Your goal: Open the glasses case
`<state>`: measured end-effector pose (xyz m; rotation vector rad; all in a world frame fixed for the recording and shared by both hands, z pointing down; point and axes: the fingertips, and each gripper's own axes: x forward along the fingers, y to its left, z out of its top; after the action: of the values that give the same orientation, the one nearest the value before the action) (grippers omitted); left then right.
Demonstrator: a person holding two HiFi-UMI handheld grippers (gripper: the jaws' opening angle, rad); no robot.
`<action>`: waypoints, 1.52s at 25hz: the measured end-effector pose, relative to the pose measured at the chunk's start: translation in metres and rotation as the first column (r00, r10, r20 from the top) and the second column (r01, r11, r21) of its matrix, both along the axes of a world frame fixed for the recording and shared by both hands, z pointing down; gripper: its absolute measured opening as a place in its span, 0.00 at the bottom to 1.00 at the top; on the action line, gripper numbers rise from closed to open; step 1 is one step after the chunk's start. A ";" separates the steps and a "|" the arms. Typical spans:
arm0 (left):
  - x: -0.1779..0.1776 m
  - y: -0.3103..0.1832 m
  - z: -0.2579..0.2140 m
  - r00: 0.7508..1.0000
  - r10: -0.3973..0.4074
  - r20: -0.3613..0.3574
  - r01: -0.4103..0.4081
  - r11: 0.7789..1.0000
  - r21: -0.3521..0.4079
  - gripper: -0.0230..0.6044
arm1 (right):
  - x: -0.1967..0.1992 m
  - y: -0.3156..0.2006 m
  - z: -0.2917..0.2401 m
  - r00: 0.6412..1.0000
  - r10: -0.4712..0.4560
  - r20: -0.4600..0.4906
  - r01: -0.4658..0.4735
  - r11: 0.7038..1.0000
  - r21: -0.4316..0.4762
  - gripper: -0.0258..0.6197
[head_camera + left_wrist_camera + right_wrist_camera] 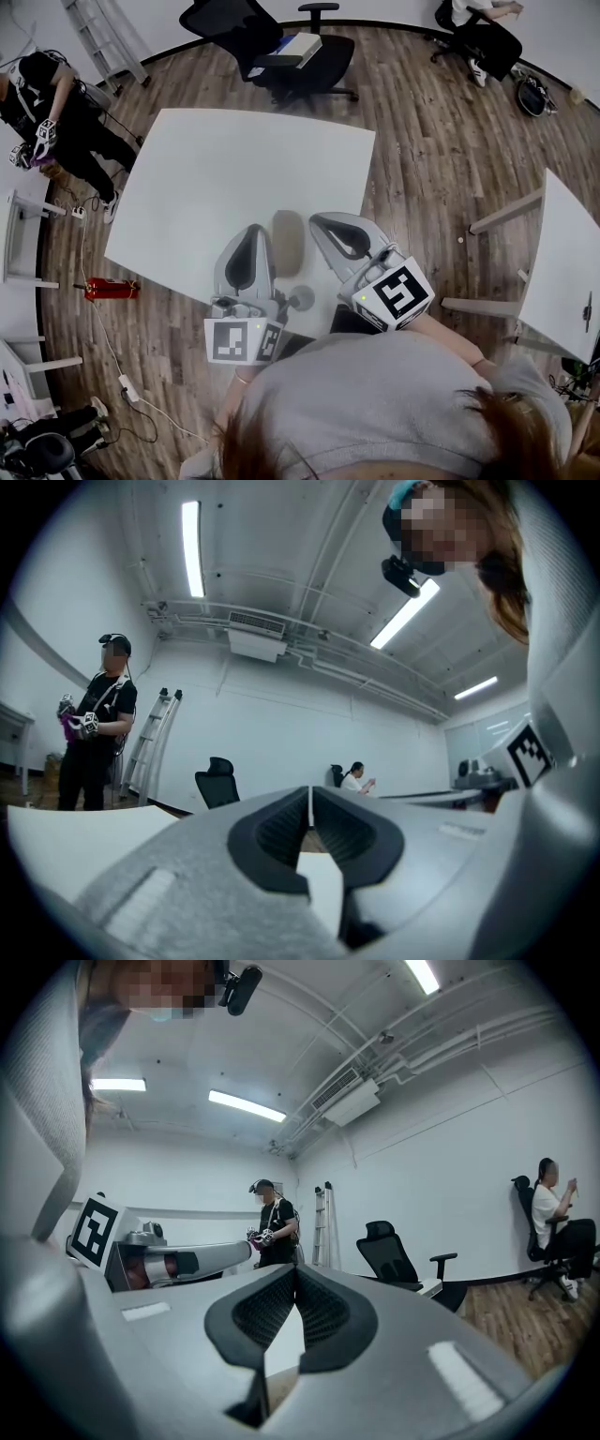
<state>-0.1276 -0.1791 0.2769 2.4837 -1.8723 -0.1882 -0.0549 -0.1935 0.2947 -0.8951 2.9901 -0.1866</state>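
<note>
A grey-beige oblong glasses case [287, 242] lies closed on the white table [216, 178], near its front edge. My left gripper [251, 231] hovers just left of the case, and my right gripper [320, 223] just right of it; neither touches it. Both point level across the table. In the left gripper view the left gripper [310, 803] has its jaws pressed together with nothing between them. The right gripper [296, 1283] looks the same in its own view. I cannot make out the case in either gripper view.
A black office chair [300, 56] carrying a box stands beyond the table. One person [47, 112] stands at the far left holding grippers, and another sits at the top right [478, 33]. A second white table [562, 272] is on the right. A red object [108, 289] and cables lie on the floor.
</note>
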 end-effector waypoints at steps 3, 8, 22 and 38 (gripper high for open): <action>-0.003 -0.008 0.000 1.000 0.011 0.001 -0.011 1.000 -0.005 0.05 | -0.001 -0.007 -0.002 1.000 0.009 -0.009 -0.009 1.000 0.018 0.04; -0.014 -0.016 0.022 1.000 0.012 0.007 -0.011 0.997 -0.082 0.05 | -0.005 -0.008 0.002 1.000 0.019 -0.004 -0.019 1.000 -0.005 0.04; -0.030 -0.049 0.203 0.990 0.027 -0.137 -0.114 0.727 -0.677 0.54 | -0.001 -0.015 0.016 0.999 0.049 -0.006 -0.050 0.997 -0.052 0.04; -0.006 -0.059 0.243 0.962 0.114 -0.247 -0.265 0.598 -0.756 0.64 | 0.000 -0.022 0.022 0.999 0.039 -0.024 -0.039 0.999 -0.032 0.04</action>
<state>-0.1338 -0.2384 0.5202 1.9134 -1.1913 0.3520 -0.0551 -0.2158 0.3165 -0.9647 2.9970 -0.2267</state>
